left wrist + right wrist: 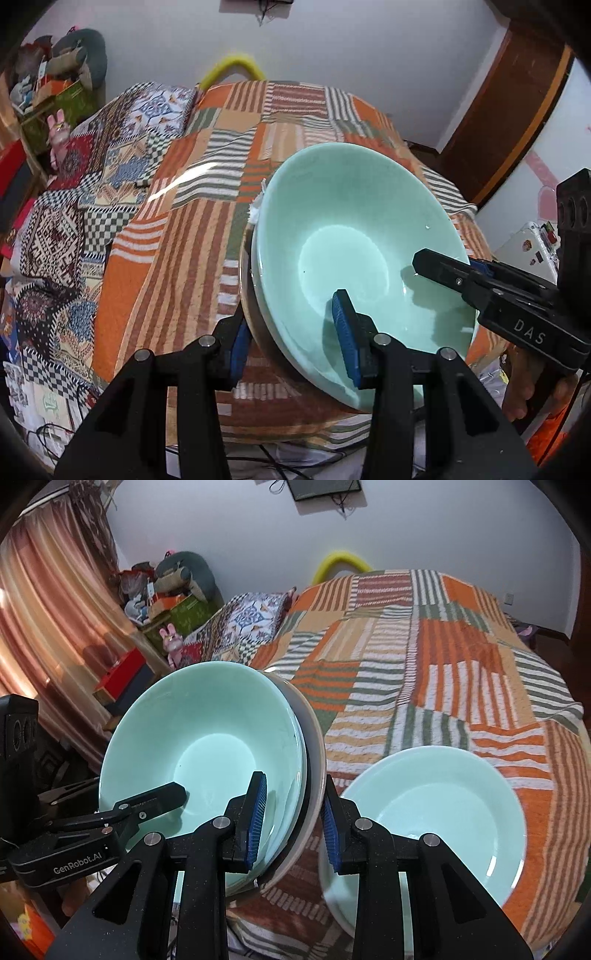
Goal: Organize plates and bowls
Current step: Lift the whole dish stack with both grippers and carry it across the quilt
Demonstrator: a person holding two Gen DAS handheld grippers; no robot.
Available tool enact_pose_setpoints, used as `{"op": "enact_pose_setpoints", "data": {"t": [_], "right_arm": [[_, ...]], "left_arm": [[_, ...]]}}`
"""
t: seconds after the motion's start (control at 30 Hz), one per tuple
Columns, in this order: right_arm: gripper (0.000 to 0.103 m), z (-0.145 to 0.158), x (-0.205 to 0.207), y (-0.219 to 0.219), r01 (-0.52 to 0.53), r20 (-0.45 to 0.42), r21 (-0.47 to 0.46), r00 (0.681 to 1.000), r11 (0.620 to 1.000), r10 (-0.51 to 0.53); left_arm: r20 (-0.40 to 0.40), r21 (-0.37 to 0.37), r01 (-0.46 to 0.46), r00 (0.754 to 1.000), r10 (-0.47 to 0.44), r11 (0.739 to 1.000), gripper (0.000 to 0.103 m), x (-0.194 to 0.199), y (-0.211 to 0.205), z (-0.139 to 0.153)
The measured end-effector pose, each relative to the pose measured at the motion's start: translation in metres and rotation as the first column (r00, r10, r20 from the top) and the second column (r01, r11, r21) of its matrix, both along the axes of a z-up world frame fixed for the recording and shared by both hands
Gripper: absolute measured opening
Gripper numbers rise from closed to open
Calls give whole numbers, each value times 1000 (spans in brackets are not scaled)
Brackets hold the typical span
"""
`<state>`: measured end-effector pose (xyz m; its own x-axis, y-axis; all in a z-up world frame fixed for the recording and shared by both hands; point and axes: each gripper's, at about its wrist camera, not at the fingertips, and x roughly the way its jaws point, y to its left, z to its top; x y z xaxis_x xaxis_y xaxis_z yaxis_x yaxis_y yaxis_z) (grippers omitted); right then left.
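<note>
Stack of mint-green bowls point(207, 753) tilted above the striped bedspread point(424, 686), off its surface. Left gripper point(295, 343) and right gripper point(291, 819) each clamp opposite rims, jaws narrow. Mint plate point(436, 808) lies beside; nothing blocks it.

Striped blanket point(424, 686) lies bare behind; green plate point(436, 812) blocks the near right.

bowl point(354, 221): glossy glazed ceramic | bedspread point(207, 229): woven matt cloth | pads point(257, 812): ribbed
</note>
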<state>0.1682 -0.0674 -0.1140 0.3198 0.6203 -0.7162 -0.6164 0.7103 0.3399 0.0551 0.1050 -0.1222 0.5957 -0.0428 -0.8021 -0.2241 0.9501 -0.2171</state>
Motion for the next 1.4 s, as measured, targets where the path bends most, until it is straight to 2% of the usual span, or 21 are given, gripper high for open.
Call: {"op": "enact_pose_setpoints", "data": {"t": [0.57,1.0,1.4], "right_arm": [[26,11,2,-77,151,32,19,988,988,-152],[26,3,2,-117,239,5,9,971,971,-239],[26,-14,8,-135,285,-47,-19,957,958,-286]], "left_arm": [[12,40,146,989,-146,989,42,27,-76,20],[-33,24,236,971,-235,971,43,50,-118,10],[-104,-9,273,957,-272,962,43,73,-134,-14]]}}
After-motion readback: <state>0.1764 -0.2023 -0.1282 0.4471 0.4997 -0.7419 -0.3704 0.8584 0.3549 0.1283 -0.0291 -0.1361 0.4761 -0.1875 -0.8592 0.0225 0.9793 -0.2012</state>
